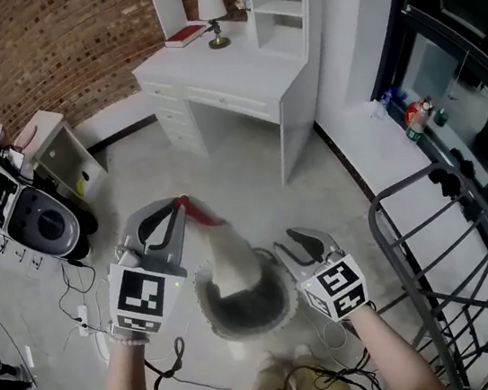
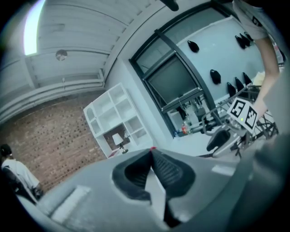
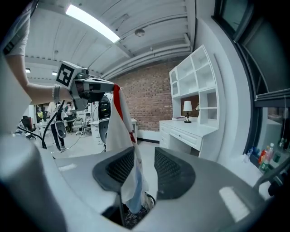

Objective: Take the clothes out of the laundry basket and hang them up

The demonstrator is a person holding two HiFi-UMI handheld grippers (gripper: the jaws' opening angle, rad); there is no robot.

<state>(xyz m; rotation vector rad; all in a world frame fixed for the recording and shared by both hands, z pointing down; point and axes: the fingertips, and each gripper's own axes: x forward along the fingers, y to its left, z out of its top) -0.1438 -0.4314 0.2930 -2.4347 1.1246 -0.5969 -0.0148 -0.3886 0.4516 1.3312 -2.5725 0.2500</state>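
Note:
My left gripper (image 1: 180,204) is shut on a white garment (image 1: 228,257) with red trim, which hangs down into the round laundry basket (image 1: 284,309) on the floor. In the left gripper view the jaws (image 2: 152,152) are closed with white cloth (image 2: 157,190) pinched between the pads. My right gripper (image 1: 295,247) is to the right of the garment, above the basket rim, and open. In the right gripper view the garment (image 3: 121,131) hangs from the left gripper (image 3: 96,86) and drops through the gap between the right gripper's (image 3: 144,151) pads, with dark patterned clothes (image 3: 135,218) below.
A dark metal drying rack (image 1: 452,249) stands at the right, by the window. A white desk (image 1: 227,78) with a lamp (image 1: 212,8) is ahead against the brick wall. Machines (image 1: 9,206) and cables (image 1: 80,314) lie on the floor at the left.

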